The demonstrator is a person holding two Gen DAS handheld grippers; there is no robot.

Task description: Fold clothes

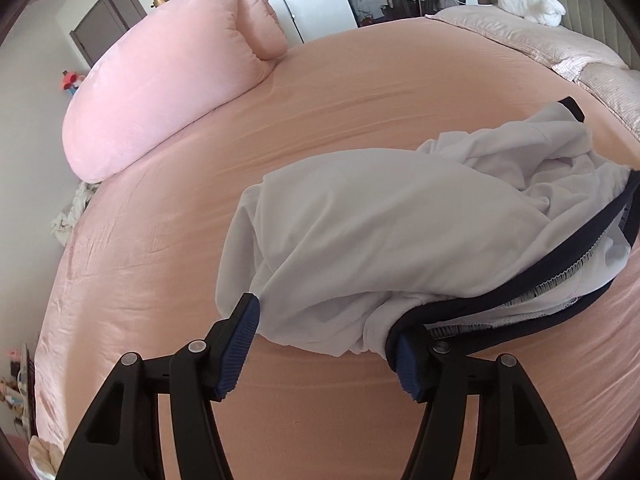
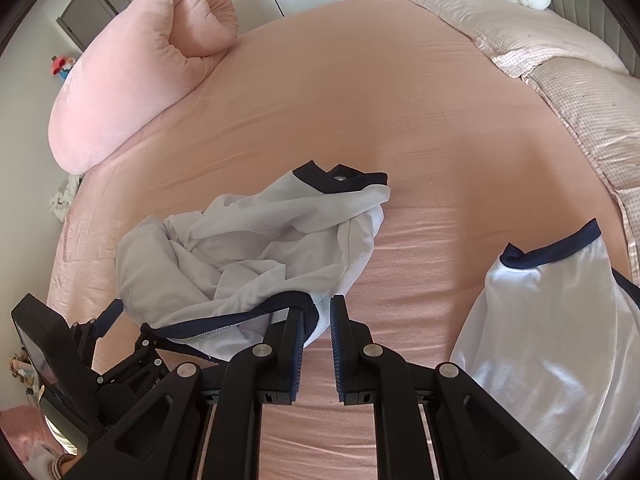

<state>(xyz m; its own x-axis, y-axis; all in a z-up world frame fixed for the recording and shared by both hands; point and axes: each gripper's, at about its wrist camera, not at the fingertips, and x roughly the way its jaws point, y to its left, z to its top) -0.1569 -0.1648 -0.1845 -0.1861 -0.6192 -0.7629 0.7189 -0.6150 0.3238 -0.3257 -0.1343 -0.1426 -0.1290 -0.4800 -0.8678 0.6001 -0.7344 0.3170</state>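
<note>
Lying crumpled on the peach-pink bed sheet (image 1: 360,92) is the white garment (image 1: 380,232), a soft, thin top edged with a navy trim (image 1: 560,264). From the left wrist view it fills the area from the centre out to 3 o'clock. Its near side is a smooth, rounded bulge. Its far side is bunched into deep folds, with a short navy band poking up at about 1 o'clock. The trim runs as a long dark double line from 3 o'clock down to the near hem, with pale ribbed stitching showing between the two lines.

The left gripper (image 1: 324,352) has its jaws well apart. One blue pad sits at the garment's near left corner, and the other is tucked under the end of the navy trim. Neither pad presses the cloth, so it holds nothing.

The right gripper (image 2: 318,340) is almost closed. A fold of the white hem and its navy edge lies between the fingertips, so it appears to be pinching the garment's near edge. From the right wrist camera the heap spreads from the centre towards 9 o'clock, with a navy collar band at its far end.

A second white piece (image 2: 540,340), glossier and banded in navy, lies at 4 o'clock. Whether it joins the heap cannot be told.

A rolled pink duvet (image 1: 172,80) rests at 10 o'clock. A white plush toy (image 1: 528,4) sits at 1 o'clock.
</note>
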